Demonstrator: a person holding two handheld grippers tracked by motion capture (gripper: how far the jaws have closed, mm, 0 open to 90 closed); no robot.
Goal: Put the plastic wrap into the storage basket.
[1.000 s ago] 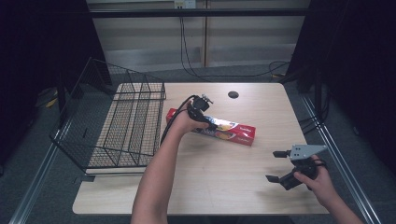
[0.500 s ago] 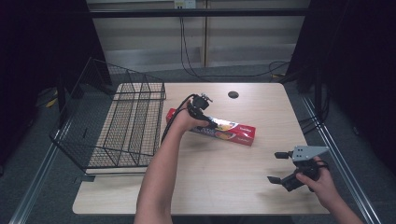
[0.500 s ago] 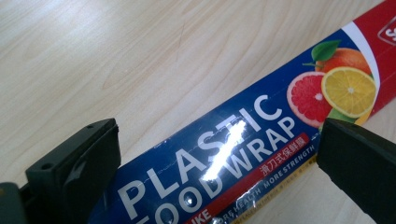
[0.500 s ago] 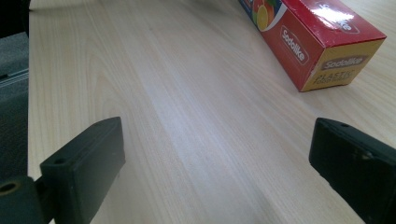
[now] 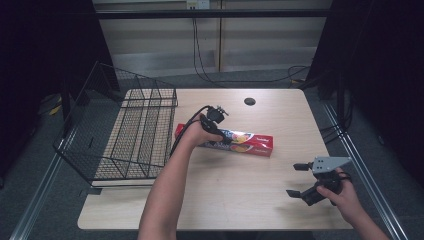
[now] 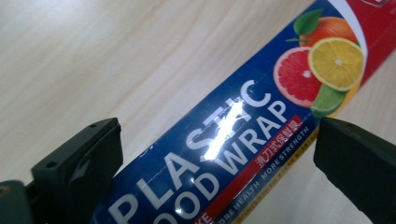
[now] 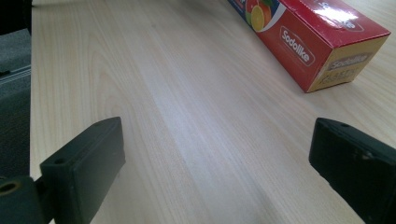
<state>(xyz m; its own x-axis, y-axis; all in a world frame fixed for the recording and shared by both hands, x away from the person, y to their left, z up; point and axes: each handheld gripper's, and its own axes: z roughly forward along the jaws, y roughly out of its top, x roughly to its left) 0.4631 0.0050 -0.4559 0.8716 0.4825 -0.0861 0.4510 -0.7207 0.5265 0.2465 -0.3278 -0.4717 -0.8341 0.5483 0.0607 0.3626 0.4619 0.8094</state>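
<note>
Plastic wrap box (image 6: 219,140) lies flat on the wooden table (image 5: 240,200), running slantwise between my left gripper's (image 6: 217,154) jaws; they have just been closing but stand spread either side, pads clear of it, lined up across its narrow width, I judge for a grip. It's long, red and blue, with citrus pictures. My right gripper (image 7: 215,168) idles with jaws spread over bare wood, the box end beyond them.

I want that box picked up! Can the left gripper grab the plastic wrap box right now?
Probably yes. The left gripper already sits over the plastic wrap box, one open jaw on each side, nothing between. Its jaws have just begun closing, not yet pressing.
</note>
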